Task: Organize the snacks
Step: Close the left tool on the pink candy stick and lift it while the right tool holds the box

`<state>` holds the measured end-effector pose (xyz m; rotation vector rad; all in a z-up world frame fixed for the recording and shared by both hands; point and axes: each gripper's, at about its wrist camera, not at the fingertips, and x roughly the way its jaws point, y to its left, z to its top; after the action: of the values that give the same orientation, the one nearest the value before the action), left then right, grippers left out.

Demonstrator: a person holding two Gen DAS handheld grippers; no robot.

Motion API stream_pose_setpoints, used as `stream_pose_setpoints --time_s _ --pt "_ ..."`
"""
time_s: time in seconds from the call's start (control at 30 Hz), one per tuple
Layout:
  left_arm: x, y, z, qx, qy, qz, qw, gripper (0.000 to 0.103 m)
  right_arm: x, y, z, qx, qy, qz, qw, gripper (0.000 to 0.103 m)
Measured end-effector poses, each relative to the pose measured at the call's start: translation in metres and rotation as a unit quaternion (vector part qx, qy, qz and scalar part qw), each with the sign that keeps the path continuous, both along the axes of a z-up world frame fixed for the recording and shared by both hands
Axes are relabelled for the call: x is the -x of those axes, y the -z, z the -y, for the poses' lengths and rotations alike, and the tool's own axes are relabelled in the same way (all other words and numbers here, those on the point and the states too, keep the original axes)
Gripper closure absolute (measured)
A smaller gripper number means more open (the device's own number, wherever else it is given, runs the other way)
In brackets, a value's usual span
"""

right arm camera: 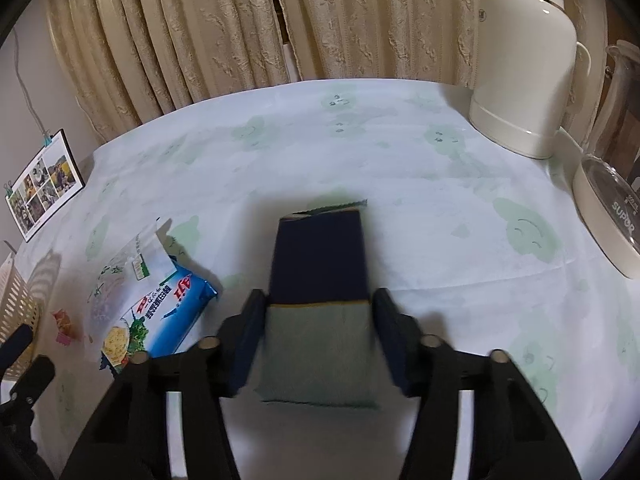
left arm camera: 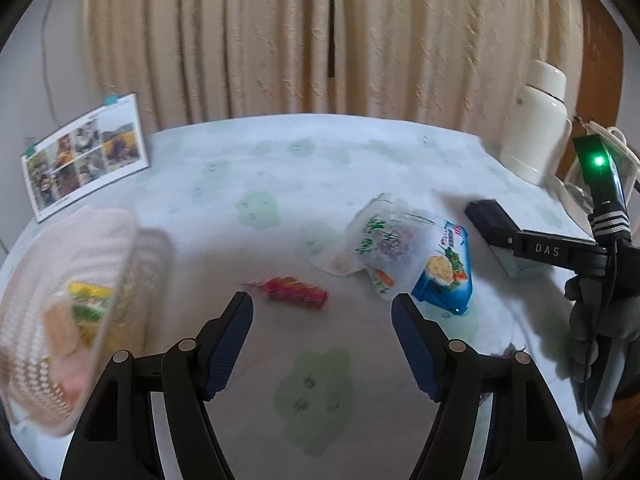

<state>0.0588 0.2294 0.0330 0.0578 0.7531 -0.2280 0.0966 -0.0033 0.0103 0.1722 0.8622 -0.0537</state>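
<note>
R gripper [right arm camera: 318, 322] clenched on navy/grey packet [right arm camera: 320, 300], lifted off table [right arm camera: 400, 184], I think. L gripper [left arm camera: 322, 336] spread, empty. Basket [left arm camera: 52, 280] far left: your carry may clip blue packet [right arm camera: 168, 312]; grip near packet's end, could slip.

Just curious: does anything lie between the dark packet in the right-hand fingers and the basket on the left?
Yes. A blue cracker packet, a clear bag and a small red snack lie on the table between the dark packet and the basket. Being low, they could probably be passed over.
</note>
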Motion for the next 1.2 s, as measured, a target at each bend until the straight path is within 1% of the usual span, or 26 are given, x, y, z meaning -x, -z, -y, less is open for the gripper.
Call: stream_pose_setpoints --time_s 0.2,0.3,0.33,0.4,0.47,0.53,0.63,0.67,0.7,0.93,1.2 --pt "-0.027 0.016 -0.006 0.022 -0.005 -0.048 0.9986 0.031 0.002 0.0 0.002 -0.002 0.0 0.001 1.0 0.057" --pt "-0.037 0.022 -0.008 0.019 -0.011 -0.065 0.9977 0.035 0.002 0.0 0.003 -0.004 0.0 0.001 1.0 0.057" --pt "-0.04 0.025 -0.008 0.02 -0.01 -0.073 0.9971 0.039 0.002 0.0 0.002 -0.003 0.0 0.001 1.0 0.057" --pt "-0.041 0.025 -0.009 0.022 -0.012 -0.071 0.9972 0.043 0.002 0.0 0.002 -0.004 0.0 0.001 1.0 0.057" --pt "-0.042 0.026 -0.011 0.021 -0.016 -0.069 0.9973 0.054 0.002 -0.001 0.002 -0.006 0.0 0.002 1.0 0.057" --pt "-0.041 0.025 -0.013 0.029 -0.017 -0.068 0.9971 0.061 0.003 -0.001 0.002 -0.008 -0.001 0.003 1.0 0.058" --pt "-0.039 0.024 -0.016 0.036 -0.016 -0.066 0.9971 0.064 0.005 -0.002 0.002 -0.013 -0.001 0.004 1.0 0.058" --pt "-0.039 0.024 -0.016 0.039 -0.013 -0.066 0.997 0.079 0.006 -0.002 0.003 -0.016 -0.001 0.004 1.0 0.058" --pt "-0.038 0.024 -0.016 0.045 -0.009 -0.066 0.9967 0.083 0.007 -0.003 0.003 -0.02 -0.003 0.005 1.0 0.058" --pt "-0.028 0.017 -0.016 0.052 -0.005 -0.046 0.9976 0.083 0.011 -0.005 0.003 -0.035 -0.009 0.01 0.999 0.058" --pt "-0.017 0.011 -0.014 0.062 -0.002 -0.034 0.9975 0.084 0.016 -0.01 0.002 -0.045 -0.011 0.02 0.999 0.058"
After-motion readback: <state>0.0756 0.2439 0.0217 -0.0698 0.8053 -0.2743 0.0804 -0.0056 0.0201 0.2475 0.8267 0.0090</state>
